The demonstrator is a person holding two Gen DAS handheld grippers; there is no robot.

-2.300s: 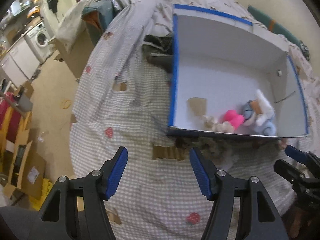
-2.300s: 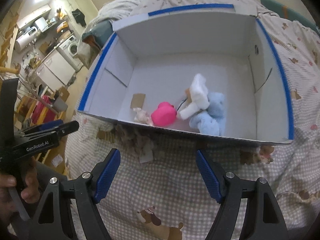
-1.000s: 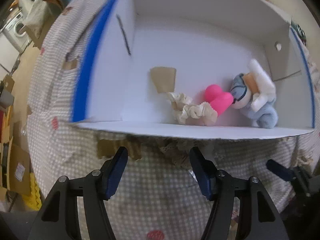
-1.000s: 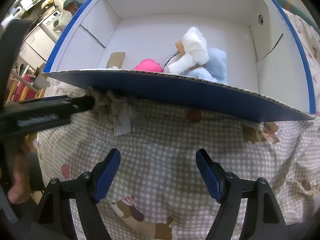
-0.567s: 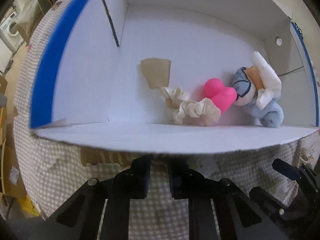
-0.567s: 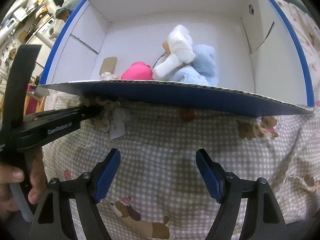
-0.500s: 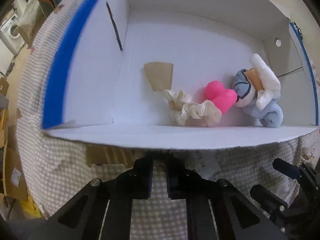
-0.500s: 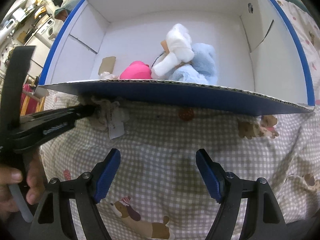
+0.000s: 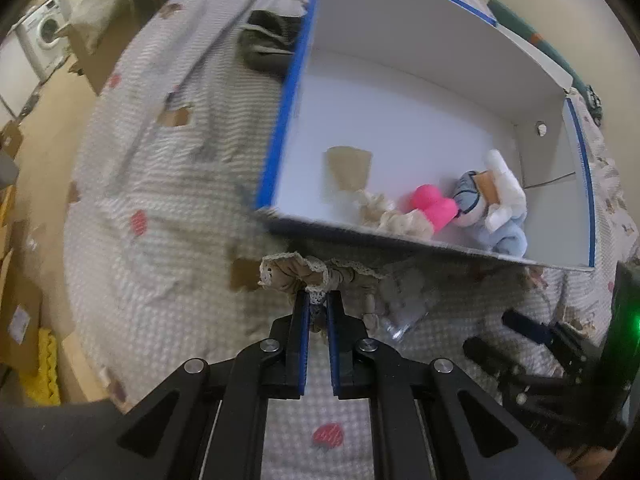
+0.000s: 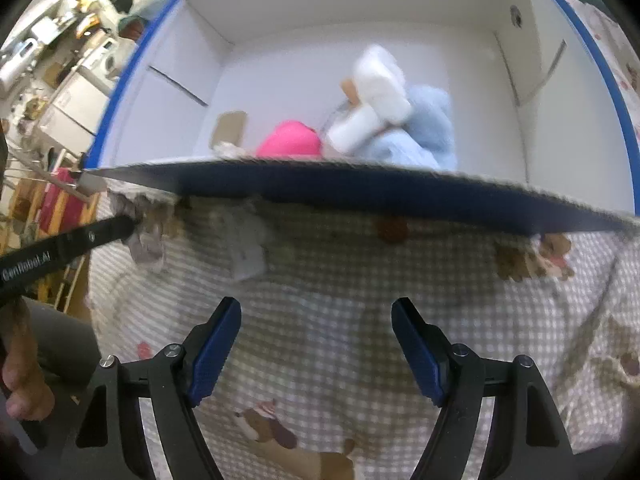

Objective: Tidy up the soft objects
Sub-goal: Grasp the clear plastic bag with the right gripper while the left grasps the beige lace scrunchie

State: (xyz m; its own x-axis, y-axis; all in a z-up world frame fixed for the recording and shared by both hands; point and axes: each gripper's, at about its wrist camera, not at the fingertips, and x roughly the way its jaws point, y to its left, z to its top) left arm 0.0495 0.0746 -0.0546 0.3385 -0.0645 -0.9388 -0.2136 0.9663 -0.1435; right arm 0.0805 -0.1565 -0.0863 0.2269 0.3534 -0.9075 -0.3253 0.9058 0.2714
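**Scrunchie caught at the box's near wall**

Scrunchie [image 9: 308,276], beige with a cream lace edge, bunches into gathered folds and is pinched at its lower rim by the left claw [image 9: 316,312], whose blue pads are clenched on the fabric. It hangs just in front of the white box [image 9: 400,60], above the checked bedspread [image 9: 160,240], with a clear tag trailing to its right. Inside the box, from left to right, lie a cream ruffled scrunchie [image 9: 384,216], a bright pink plush heart [image 9: 434,208] and a pale blue doll [image 9: 492,208] with white limbs, all close to the near wall. Farther right, the right claw [image 10: 316,344] hovers over the bedspread with its jaws spread wide and nothing between them.
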